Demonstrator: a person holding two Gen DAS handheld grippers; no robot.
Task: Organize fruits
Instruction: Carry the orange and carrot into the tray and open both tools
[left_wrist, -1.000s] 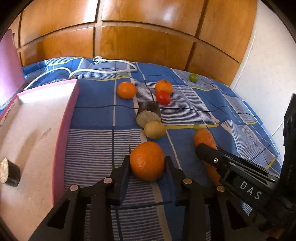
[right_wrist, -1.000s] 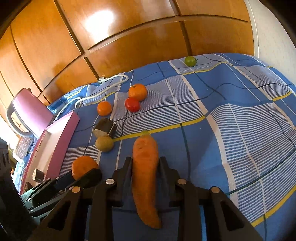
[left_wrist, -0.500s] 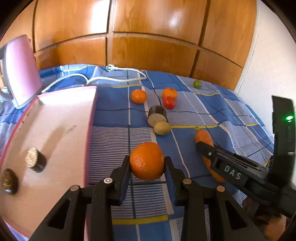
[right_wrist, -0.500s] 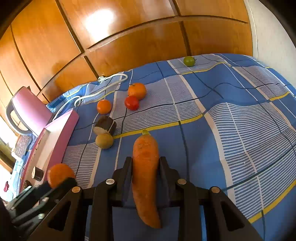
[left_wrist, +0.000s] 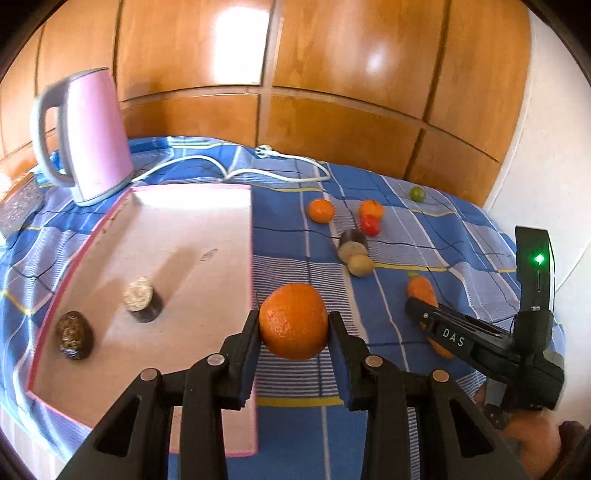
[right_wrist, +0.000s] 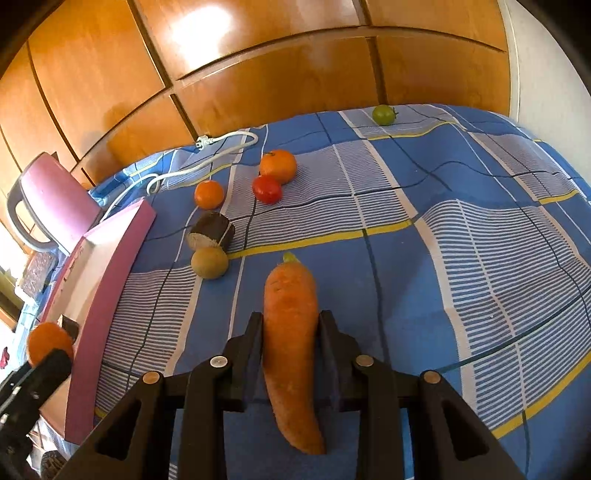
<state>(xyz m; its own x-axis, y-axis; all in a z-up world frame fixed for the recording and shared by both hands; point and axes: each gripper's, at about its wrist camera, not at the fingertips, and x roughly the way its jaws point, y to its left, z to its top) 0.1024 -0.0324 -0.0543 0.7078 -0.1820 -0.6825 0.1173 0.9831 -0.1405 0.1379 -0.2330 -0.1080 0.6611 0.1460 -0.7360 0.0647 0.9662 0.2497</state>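
Observation:
My left gripper (left_wrist: 291, 325) is shut on a large orange (left_wrist: 293, 321) and holds it in the air just off the right rim of the pink tray (left_wrist: 251, 236). Two dark fruit pieces (left_wrist: 142, 304) (left_wrist: 74, 334) lie in the tray. My right gripper (right_wrist: 290, 321) is shut on a long carrot (right_wrist: 290, 332) that lies on the blue checked cloth (right_wrist: 424, 258), stalk end pointing away. In the right wrist view the held orange (right_wrist: 50, 341) shows at the far left beside the tray's wall (right_wrist: 107, 295).
On the cloth beyond lie a kiwi-like fruit (left_wrist: 361, 265), a dark cut piece (left_wrist: 352, 245), two small oranges (left_wrist: 321, 209) (left_wrist: 371, 207), a red tomato (left_wrist: 370, 224) and a green one (left_wrist: 417, 193). A pink kettle (left_wrist: 92, 136) and white cable (left_wrist: 236, 171) sit behind the tray, before wooden panels.
My left gripper has lifted the orange off the cloth and carried it left toward the tray, bringing the kettle into view. The right gripper has kept still on the carrot.

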